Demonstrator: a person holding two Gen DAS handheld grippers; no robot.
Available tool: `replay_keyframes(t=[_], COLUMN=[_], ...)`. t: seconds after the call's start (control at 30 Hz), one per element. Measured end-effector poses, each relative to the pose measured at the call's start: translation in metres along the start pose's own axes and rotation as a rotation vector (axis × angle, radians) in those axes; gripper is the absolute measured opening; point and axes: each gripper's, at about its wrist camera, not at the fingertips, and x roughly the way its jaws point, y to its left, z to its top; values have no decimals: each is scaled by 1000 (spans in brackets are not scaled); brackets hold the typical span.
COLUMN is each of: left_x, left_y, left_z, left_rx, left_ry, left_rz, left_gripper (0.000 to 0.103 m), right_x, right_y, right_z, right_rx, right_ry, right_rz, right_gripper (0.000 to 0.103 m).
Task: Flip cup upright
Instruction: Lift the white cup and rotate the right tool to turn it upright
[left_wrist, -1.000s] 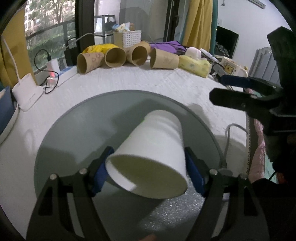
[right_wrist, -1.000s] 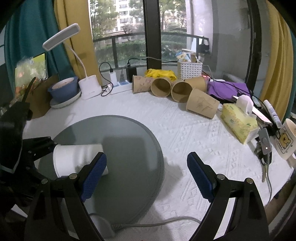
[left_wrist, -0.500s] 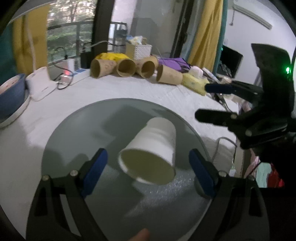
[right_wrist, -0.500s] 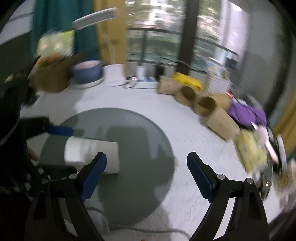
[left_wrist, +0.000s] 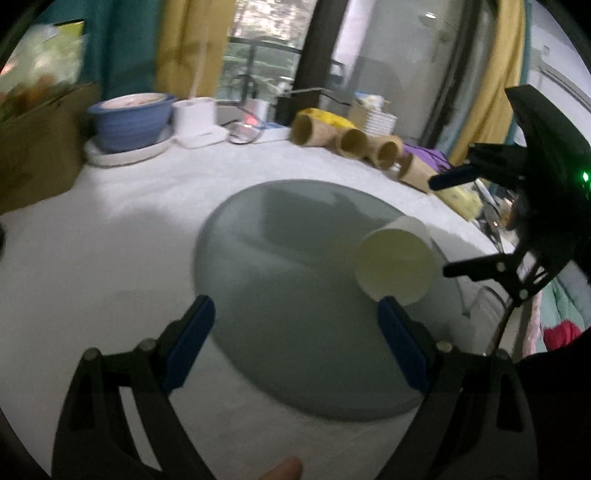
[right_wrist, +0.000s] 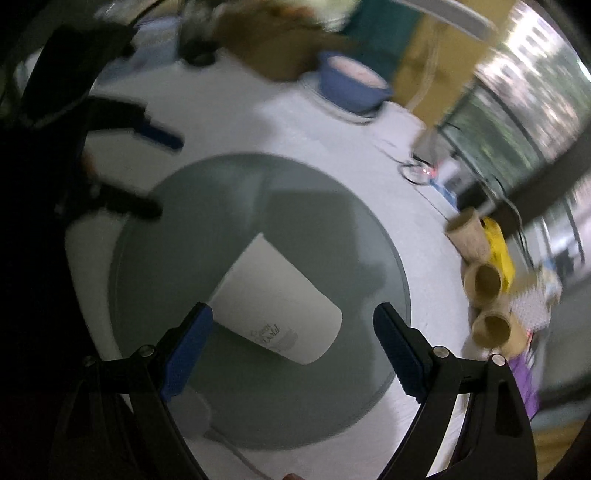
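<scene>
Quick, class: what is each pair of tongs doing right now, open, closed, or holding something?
Left tongs: open, holding nothing; the cup lies beside the right finger.
Right tongs: open, around the cup, not gripping it.

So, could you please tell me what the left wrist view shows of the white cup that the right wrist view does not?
Only the left wrist view looks into the white cup, showing its open mouth and pale inside. Only the right wrist view shows its side wall with faint print near the rim, lying between the open fingers of the right gripper. Both show the cup on its side on the round grey mat, held by neither gripper, with the left gripper open too.
</scene>
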Motion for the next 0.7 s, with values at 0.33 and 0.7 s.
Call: replay_keyframes(t=[0.33,0.7], left_x=[-3,-4], left_y=[16,23], left_z=[-12,-15], left_rx=[-24,-49], left_ry=[15,30], left_rz=[-23,-51], left_gripper=[91,91], right_x=[33,63], right_y=[26,44], right_z=[24,30], right_rx=[-444,-696], right_ry=[253,416], right_rz=[140,222], right_gripper=[90,79])
